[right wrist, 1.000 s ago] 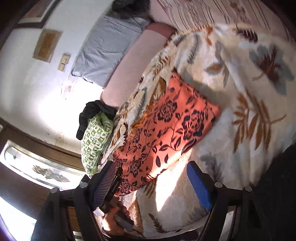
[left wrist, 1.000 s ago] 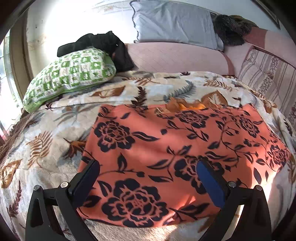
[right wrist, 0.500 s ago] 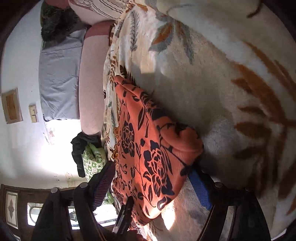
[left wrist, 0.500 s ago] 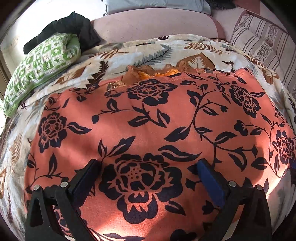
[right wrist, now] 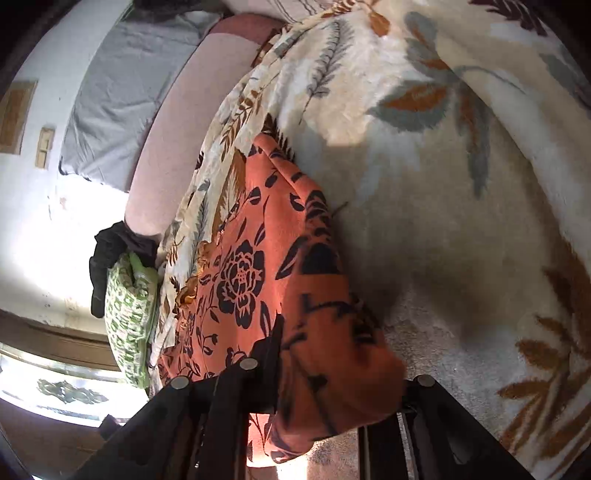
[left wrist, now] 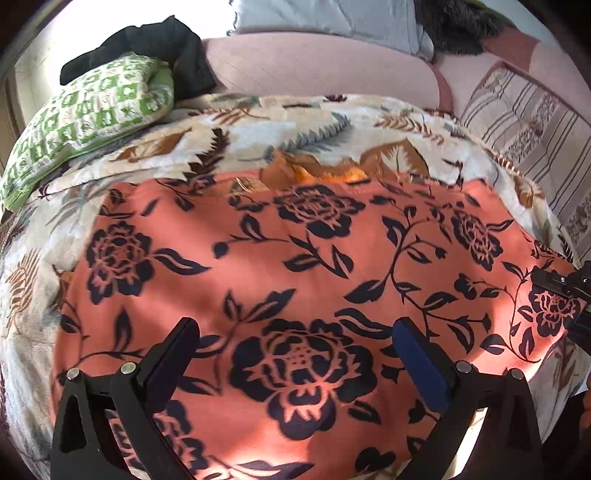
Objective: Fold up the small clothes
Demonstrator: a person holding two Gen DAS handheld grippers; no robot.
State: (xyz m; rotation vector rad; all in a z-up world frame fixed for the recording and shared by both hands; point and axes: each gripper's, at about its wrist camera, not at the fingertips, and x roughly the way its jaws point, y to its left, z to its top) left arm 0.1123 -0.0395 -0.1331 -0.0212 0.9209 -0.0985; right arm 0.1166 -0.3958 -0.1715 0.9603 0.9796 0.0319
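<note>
Two grippers work over one orange garment point(left wrist: 295, 266) printed with black roses, which lies spread flat on a leaf-patterned blanket point(left wrist: 258, 122) covering the bed. The left gripper point(left wrist: 295, 343) hangs just above the garment's near edge with its jaws spread wide and nothing pinched between them. The right gripper point(right wrist: 332, 384) is at the garment's right-hand corner, its jaws closing on a bunched fold of the orange cloth that fills the gap between them. A green checked pillow point(left wrist: 92, 114) sits at the far left of the bed with a black cloth point(left wrist: 159, 44) draped behind it, beside a pink bolster point(left wrist: 317, 66) and a grey pillow point(left wrist: 325, 16).
</note>
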